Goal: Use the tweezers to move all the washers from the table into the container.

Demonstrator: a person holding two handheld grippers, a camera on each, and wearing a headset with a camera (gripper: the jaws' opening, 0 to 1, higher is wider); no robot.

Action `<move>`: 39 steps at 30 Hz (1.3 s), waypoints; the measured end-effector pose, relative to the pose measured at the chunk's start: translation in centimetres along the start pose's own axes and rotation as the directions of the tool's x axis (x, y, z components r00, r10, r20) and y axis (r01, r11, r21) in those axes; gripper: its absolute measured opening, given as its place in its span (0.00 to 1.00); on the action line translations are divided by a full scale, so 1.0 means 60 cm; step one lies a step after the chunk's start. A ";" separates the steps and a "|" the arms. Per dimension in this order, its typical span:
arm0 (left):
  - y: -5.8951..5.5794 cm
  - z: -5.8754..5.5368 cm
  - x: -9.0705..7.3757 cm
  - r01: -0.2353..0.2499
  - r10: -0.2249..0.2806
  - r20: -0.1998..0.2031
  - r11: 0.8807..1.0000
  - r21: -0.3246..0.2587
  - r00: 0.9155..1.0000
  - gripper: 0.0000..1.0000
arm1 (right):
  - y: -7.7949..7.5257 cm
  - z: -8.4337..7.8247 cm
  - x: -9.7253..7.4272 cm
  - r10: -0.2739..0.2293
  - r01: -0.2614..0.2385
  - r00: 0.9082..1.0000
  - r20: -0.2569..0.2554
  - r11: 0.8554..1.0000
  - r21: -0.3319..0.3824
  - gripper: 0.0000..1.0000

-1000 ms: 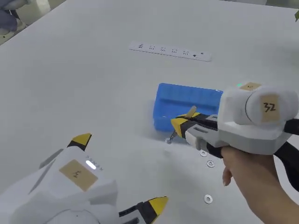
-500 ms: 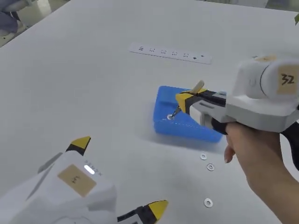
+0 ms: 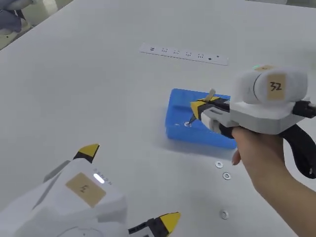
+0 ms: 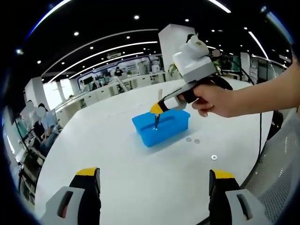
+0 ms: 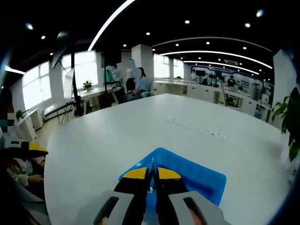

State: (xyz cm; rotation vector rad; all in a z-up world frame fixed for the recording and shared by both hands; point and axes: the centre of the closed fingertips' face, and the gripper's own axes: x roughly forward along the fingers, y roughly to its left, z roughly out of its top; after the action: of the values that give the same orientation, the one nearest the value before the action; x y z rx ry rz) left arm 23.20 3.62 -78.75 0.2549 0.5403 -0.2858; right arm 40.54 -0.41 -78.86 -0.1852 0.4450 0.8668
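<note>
A wide white table (image 3: 98,89) carries a blue container (image 3: 178,133), a shallow rectangular tray. Well beyond the container's far side, a white power strip (image 3: 183,53) lies flat (sockets facing up). Off the container's near right corner sit three metal rings: first washer (image 3: 219,164) near that corner, second washer (image 3: 226,176) just beside it, third washer (image 3: 224,215) well apart, farther from the container

A long white power strip (image 3: 183,54) with a row of sockets lies flat. In the right gripper view, seated people (image 5: 139,84) gather near a small green potted plant (image 5: 87,86), under curved white ceiling light strips (image 5: 110,22)
</note>
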 end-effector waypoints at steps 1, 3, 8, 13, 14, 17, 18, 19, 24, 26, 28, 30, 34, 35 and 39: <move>-0.001 0.000 0.000 0.002 -0.002 0.000 1.000 0.001 1.000 0.99 | -0.001 -0.005 0.006 0.003 -0.003 1.000 -0.013 1.000 -0.002 0.02; -0.001 0.000 0.000 0.001 -0.001 -0.002 1.000 0.003 1.000 0.99 | -0.002 -0.011 0.013 0.004 -0.004 1.000 -0.024 1.000 -0.009 0.02; 0.000 -0.001 0.001 0.001 -0.001 -0.005 1.000 0.001 1.000 0.99 | 0.000 -0.016 0.023 0.008 -0.009 0.999 -0.035 1.000 -0.013 0.02; -0.002 -0.003 0.002 0.008 -0.008 -0.012 1.000 -0.002 1.000 0.99 | 0.000 -0.024 0.029 0.001 -0.003 0.999 -0.049 0.999 -0.043 0.02; -0.003 -0.004 0.002 0.010 -0.010 -0.015 1.000 -0.001 1.000 0.99 | 0.000 -0.028 0.031 0.005 -0.007 0.998 -0.059 0.999 -0.039 0.02; -0.005 -0.004 0.003 0.016 -0.016 -0.016 1.000 0.001 1.000 0.99 | 0.000 -0.037 0.033 0.004 -0.006 0.997 -0.073 1.000 -0.030 0.02; -0.006 -0.004 0.003 0.018 -0.018 -0.015 1.000 0.004 1.000 0.99 | 0.000 -0.040 0.033 0.003 -0.005 0.997 -0.078 1.000 -0.026 0.02; -0.007 -0.003 0.003 0.021 -0.021 -0.014 1.000 0.006 1.000 0.99 | 0.000 -0.039 0.031 0.002 -0.003 0.998 -0.067 1.000 -0.021 0.02; -0.008 -0.004 0.003 0.021 -0.020 -0.017 1.000 0.008 1.000 0.99 | -0.001 -0.035 0.029 0.011 -0.011 0.998 -0.067 1.000 0.012 0.03; -0.007 -0.004 0.003 0.019 -0.018 -0.017 1.000 0.007 1.000 0.99 | -0.003 -0.030 0.025 0.009 -0.008 0.998 -0.056 1.000 0.019 0.03; -0.007 -0.004 0.003 0.018 -0.018 -0.017 1.000 0.006 1.000 0.99 | -0.006 -0.021 0.015 0.000 0.001 0.999 -0.042 1.000 0.016 0.03; -0.007 -0.005 0.003 0.018 -0.018 -0.018 1.000 0.008 1.000 0.99 | -0.010 -0.011 0.002 -0.013 0.013 1.000 -0.024 1.000 0.013 0.03; -0.009 -0.005 0.003 0.023 -0.023 -0.016 1.000 0.018 1.000 0.99 | -0.014 0.016 -0.041 -0.021 0.019 0.999 0.033 0.998 0.057 0.03; -0.009 -0.005 0.003 0.023 -0.023 -0.016 1.000 0.018 1.000 0.99 | -0.016 0.019 -0.048 -0.025 0.023 0.999 0.039 0.998 0.059 0.03; -0.008 -0.006 0.003 0.023 -0.022 -0.017 1.000 0.015 1.000 0.99 | -0.019 0.024 -0.088 -0.036 0.032 0.998 0.058 0.998 0.061 0.03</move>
State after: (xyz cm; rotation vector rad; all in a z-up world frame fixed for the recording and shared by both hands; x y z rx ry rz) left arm 23.00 3.26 -79.21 0.2658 0.5578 -0.3099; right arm 38.90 -4.31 -75.23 -0.1113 0.4112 0.8226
